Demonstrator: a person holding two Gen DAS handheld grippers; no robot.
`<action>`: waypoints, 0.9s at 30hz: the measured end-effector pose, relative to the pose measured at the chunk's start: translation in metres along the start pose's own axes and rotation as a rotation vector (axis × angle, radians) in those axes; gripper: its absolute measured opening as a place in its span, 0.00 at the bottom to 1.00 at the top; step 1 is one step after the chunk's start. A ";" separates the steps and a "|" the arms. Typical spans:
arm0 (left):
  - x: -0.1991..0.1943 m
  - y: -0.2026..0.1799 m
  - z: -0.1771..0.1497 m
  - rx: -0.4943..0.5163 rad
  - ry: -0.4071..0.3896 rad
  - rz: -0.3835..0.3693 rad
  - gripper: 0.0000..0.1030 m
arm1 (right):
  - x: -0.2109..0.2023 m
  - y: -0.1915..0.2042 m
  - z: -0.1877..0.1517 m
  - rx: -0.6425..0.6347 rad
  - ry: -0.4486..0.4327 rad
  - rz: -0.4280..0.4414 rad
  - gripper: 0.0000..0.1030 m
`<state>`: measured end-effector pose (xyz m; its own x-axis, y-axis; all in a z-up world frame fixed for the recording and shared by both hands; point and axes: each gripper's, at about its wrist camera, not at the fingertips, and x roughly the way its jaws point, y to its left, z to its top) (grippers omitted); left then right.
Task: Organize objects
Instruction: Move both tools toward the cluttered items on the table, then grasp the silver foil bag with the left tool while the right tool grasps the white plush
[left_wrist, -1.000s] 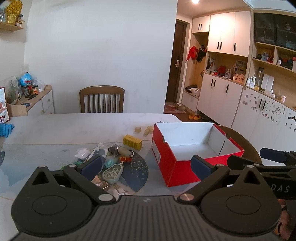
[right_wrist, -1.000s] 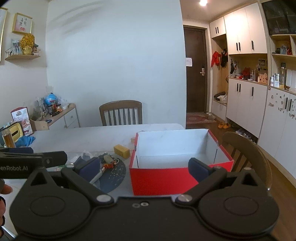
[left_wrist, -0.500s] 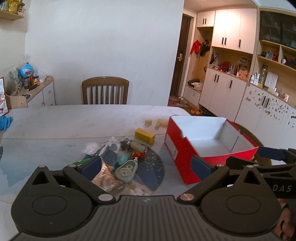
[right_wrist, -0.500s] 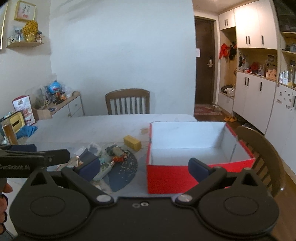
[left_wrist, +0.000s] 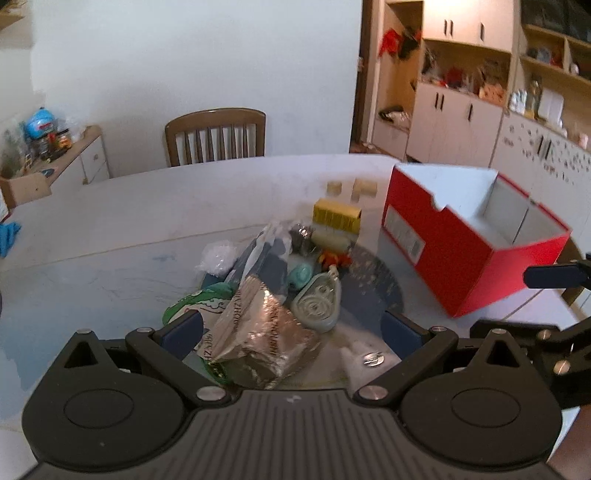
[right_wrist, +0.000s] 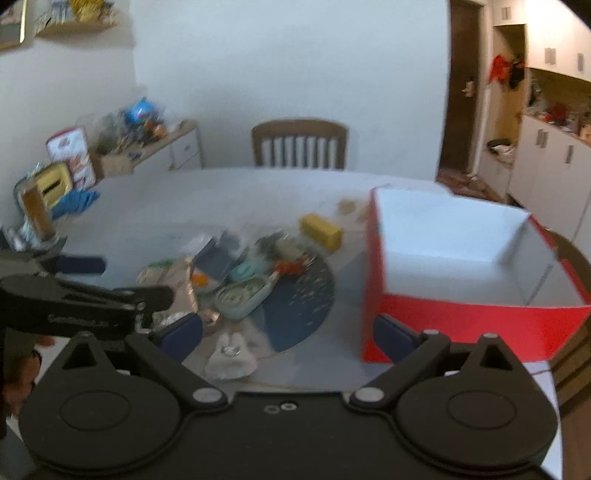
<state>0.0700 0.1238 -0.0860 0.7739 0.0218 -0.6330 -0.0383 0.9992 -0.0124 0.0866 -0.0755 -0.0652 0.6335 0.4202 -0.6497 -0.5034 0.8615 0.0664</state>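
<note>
Beside the red box (left_wrist: 458, 243), on the desk (left_wrist: 110, 229), a pile of small objects (left_wrist: 280, 280) is seen. Over this pile the left tool (left_wrist: 291, 330) is held wide open, nothing gripped. The right tool (right_wrist: 288, 332), near the box, is closing, nothing between its jaws.

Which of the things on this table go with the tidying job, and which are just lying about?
Job:
- red box, open
- silver snack packet
- correction tape dispenser
- yellow box
- teal item

Lying about:
- wooden chair
- blue cloth
- side cabinet clutter
</note>
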 end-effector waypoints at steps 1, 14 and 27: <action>0.005 0.002 -0.001 0.014 0.006 -0.004 1.00 | 0.008 0.003 -0.001 -0.006 0.021 0.015 0.93; 0.054 0.009 -0.017 0.245 0.035 0.013 0.94 | 0.071 0.028 -0.013 -0.073 0.182 0.069 0.82; 0.068 0.014 -0.021 0.293 0.061 -0.036 0.76 | 0.099 0.032 -0.018 -0.040 0.258 0.089 0.57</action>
<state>0.1085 0.1389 -0.1453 0.7320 -0.0068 -0.6813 0.1791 0.9667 0.1827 0.1227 -0.0111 -0.1409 0.4175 0.4029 -0.8145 -0.5764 0.8104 0.1054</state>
